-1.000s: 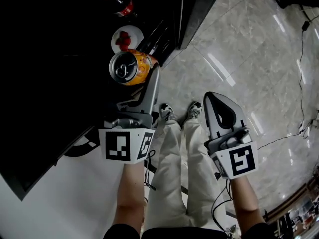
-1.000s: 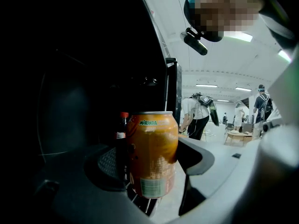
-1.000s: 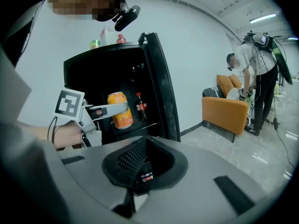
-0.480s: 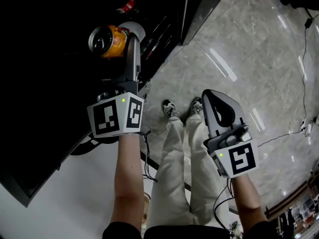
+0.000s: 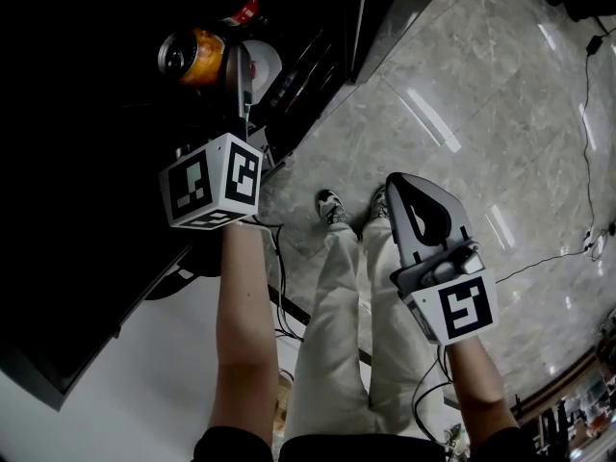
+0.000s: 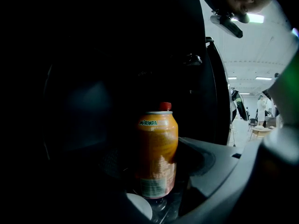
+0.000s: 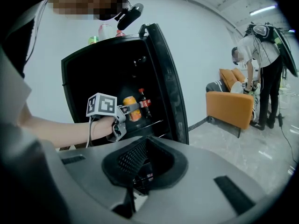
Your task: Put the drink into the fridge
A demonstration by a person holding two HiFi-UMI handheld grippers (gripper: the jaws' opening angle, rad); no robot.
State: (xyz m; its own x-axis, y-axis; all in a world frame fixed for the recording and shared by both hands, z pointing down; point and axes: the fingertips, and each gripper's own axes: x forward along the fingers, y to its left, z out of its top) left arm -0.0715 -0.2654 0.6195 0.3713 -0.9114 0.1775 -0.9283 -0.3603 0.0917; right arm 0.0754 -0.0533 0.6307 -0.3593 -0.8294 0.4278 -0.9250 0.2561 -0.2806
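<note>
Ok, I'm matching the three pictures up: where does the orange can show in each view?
Head view: orange can, top left.
Left gripper view: can, lower centre.
Right gripper view: can, left of centre.
Shared landmark: red-capped bottle next to it.

Large white hall set up as a test lab: polished stone floor (image 5: 481, 114), strip light (image 6: 255, 17) overhead at upper right, orange sofa (image 7: 232, 107) at right, black fridge (image 7: 164, 78), second person (image 7: 262, 71) wearing backpack gear.
</note>
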